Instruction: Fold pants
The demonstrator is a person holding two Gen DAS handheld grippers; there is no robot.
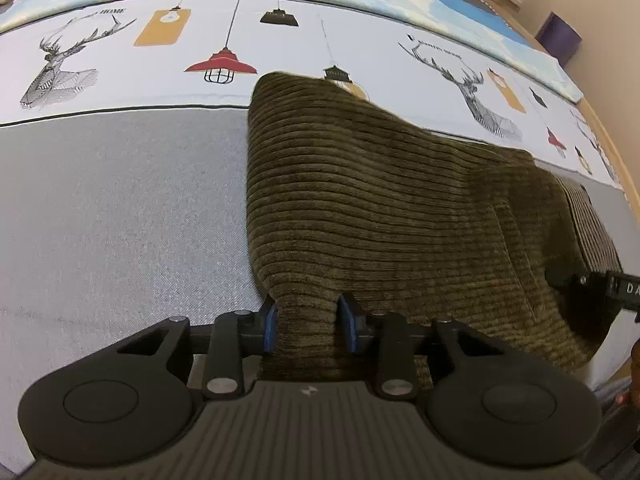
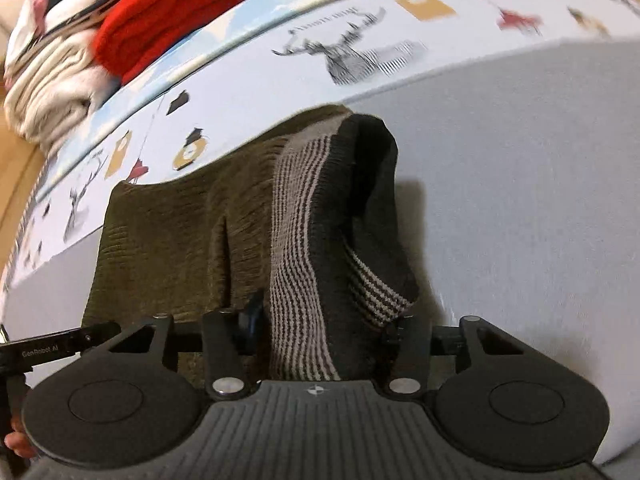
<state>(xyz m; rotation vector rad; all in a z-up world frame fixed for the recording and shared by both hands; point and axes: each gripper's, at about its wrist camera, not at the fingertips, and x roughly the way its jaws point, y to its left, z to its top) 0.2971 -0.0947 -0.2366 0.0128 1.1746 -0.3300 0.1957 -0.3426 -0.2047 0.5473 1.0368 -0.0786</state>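
Ribbed olive corduroy pants (image 1: 380, 208) pinched by left gripper (image 1: 308, 326); striped knit waistband (image 2: 304, 240) clamped in right gripper (image 2: 320, 332).

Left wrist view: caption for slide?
Left gripper pinching near edge of olive corduroy pants on grey bedspread.

Left gripper (image 1: 308, 322) jaws pinch the olive corduroy pants (image 1: 380, 208) — near edge bunched.

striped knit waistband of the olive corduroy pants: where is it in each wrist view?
Left wrist: striped knit waistband at far right edge, beyond the olive corduroy pants.
Right wrist: waistband centre, running down between the right gripper fingers.
Shared landmark: deer-print bedsheet.
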